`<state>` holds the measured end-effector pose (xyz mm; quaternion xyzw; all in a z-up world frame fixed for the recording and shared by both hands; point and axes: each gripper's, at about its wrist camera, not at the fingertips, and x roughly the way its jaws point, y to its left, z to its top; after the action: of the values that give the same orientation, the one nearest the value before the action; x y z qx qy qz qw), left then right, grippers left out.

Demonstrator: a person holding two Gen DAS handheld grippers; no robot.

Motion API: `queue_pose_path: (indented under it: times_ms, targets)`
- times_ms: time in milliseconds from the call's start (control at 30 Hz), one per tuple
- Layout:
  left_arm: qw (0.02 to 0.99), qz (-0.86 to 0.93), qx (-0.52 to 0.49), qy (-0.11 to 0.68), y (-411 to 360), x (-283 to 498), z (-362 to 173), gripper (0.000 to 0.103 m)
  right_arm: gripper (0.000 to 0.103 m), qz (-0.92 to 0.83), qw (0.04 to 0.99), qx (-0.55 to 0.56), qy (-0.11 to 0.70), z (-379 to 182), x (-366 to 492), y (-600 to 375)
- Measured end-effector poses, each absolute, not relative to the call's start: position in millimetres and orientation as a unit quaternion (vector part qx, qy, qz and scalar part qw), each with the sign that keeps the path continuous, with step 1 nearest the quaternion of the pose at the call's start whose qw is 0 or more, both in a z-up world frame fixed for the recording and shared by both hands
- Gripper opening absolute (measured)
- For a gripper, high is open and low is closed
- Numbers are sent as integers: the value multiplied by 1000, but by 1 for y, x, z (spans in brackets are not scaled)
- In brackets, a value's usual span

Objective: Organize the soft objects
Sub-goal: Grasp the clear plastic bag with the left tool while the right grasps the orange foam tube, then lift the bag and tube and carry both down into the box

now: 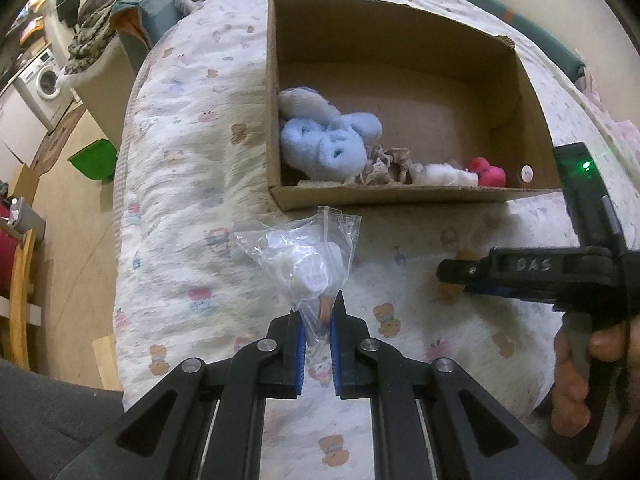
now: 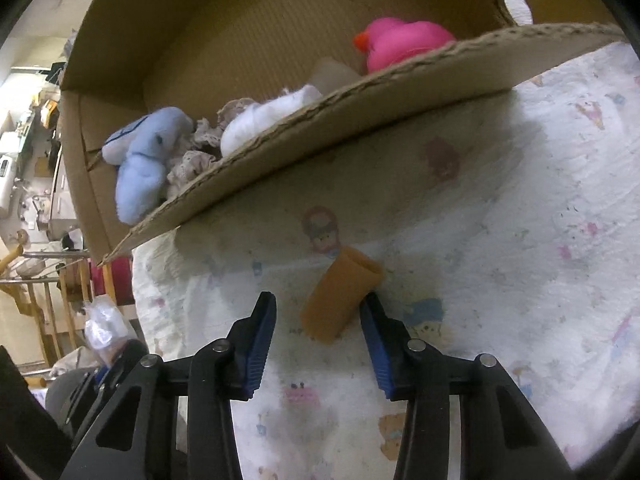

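My left gripper (image 1: 319, 306) is shut on a clear plastic bag (image 1: 304, 256) with white soft stuff inside, held above the printed bedsheet in front of a cardboard box (image 1: 400, 196). The box holds a light blue plush toy (image 1: 324, 136), a beige lace piece (image 1: 384, 162), a white soft lump (image 1: 444, 174) and a pink rubber duck (image 1: 488, 172). My right gripper (image 2: 320, 304) is open, its jaws on either side of an orange foam tube (image 2: 340, 300) that lies on the sheet just in front of the box wall (image 2: 360, 128). The right gripper also shows in the left wrist view (image 1: 472, 276).
The bed is covered by a white cartoon-print sheet (image 1: 192, 184). A knitted blanket (image 1: 132, 0) and a teal cushion (image 1: 152, 20) lie at the far end. Left of the bed are a washing machine (image 1: 42, 80), a green bin (image 1: 94, 158) and a wooden chair (image 1: 22, 288).
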<state>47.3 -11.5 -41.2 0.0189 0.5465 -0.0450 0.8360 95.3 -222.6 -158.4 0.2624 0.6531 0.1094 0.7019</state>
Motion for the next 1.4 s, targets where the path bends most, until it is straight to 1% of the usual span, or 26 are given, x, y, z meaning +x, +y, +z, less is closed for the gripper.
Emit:
queue_pose_path:
  times_ms: [100,133,167,267,1167,1400]
  targets:
    - [837,-42,15,546,-11,50,-42,10,26,105,707,240,657,-160,96,-220]
    - [836,-41,13,547,-10,51,-42,10,18,103,710,228,658,-160,96,-220]
    - [835,-41,10,548,-9,51,-43,10,13,105,712,222,657,-159,97,-218]
    - [833,-40,12,551,-9,52,-45,10,9,109,719,209,654,-156,97,-212]
    - [851,-25,12,524,0,43,-34,9,8,125,769,190,597,-101,58,-216]
    - [867,-34,-3,498,5,42,-11,9,8,153,811,147,545,-57,43,-213]
